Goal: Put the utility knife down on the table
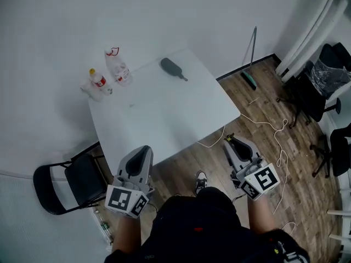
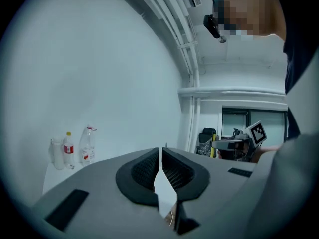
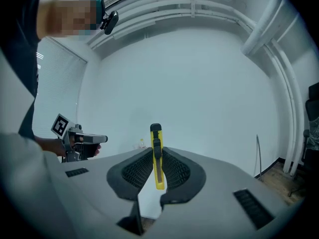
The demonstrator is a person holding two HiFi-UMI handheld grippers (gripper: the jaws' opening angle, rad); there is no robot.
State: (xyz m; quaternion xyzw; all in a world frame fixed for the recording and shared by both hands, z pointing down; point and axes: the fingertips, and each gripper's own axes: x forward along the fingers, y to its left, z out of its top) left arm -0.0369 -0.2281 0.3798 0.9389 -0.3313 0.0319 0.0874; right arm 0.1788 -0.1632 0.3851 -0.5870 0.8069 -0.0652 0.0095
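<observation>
White table (image 1: 164,119) in centre, on wood floor (image 1: 186,163). At far left corner: yellow-capped bottle (image 1: 99,81) with red label, clear bottle (image 1: 118,67) just beside. Dark paddle-shaped thing (image 1: 173,68) flat near far edge, well apart from bottles. Left gripper (image 1: 143,148) low left, at table's near left edge, marker cube toward camera. Right gripper (image 1: 233,144) low right, off table, over floor; yellow-black knife (image 1: 228,138) tip poking out at jaws. Black folding chair (image 1: 68,185) left of table. White cable (image 1: 274,133) looping over floor at right. Broom (image 1: 251,64) against wall. Office chairs (image 1: 312,92) far right. Shoe (image 1: 201,181) between grippers.
</observation>
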